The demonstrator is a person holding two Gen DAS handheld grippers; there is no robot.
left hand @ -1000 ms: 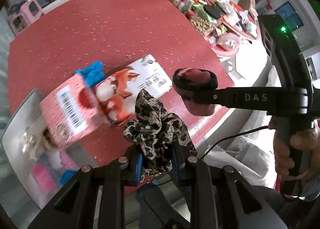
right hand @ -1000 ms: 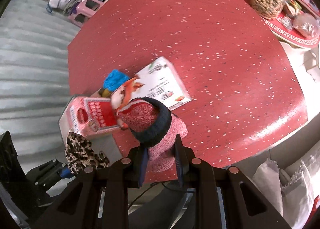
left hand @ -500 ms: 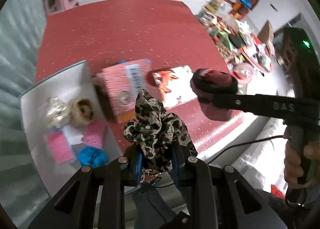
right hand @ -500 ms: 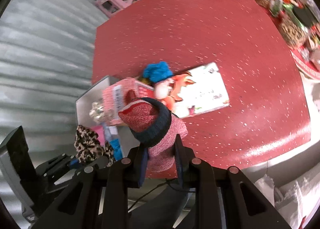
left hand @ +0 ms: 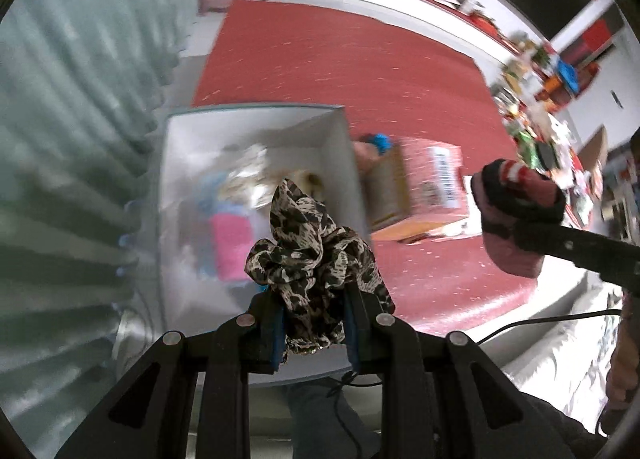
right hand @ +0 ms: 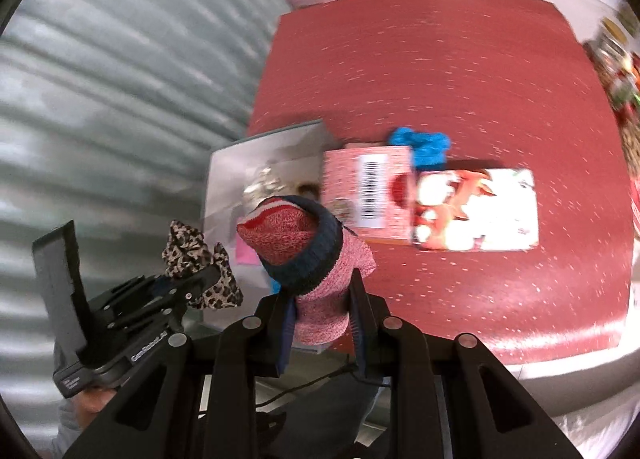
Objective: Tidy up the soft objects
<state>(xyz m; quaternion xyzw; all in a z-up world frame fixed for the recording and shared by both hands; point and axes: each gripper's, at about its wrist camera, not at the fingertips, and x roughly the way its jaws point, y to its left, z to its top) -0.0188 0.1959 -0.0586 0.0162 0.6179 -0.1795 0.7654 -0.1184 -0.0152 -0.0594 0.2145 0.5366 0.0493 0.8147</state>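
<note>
Left gripper [left hand: 314, 323] is clamped on a leopard-print fabric scrunchie [left hand: 316, 255], held above the white open box [left hand: 256, 121] just ahead. Right gripper [right hand: 320, 319] pinches a pink knitted sock with a dark cuff [right hand: 308, 255]. Both look light, limp and compressible; a mid-bunch pinch should hold them without slipping.

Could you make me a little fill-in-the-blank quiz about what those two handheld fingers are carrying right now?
1. The left gripper is shut on a scrunchie with a ____ print.
2. The right gripper is shut on a pink knitted ____.
3. The white bin already holds a folded ____ cloth among other soft things.
4. The table top is ____.

Missing words: leopard; sock; pink; red
</note>
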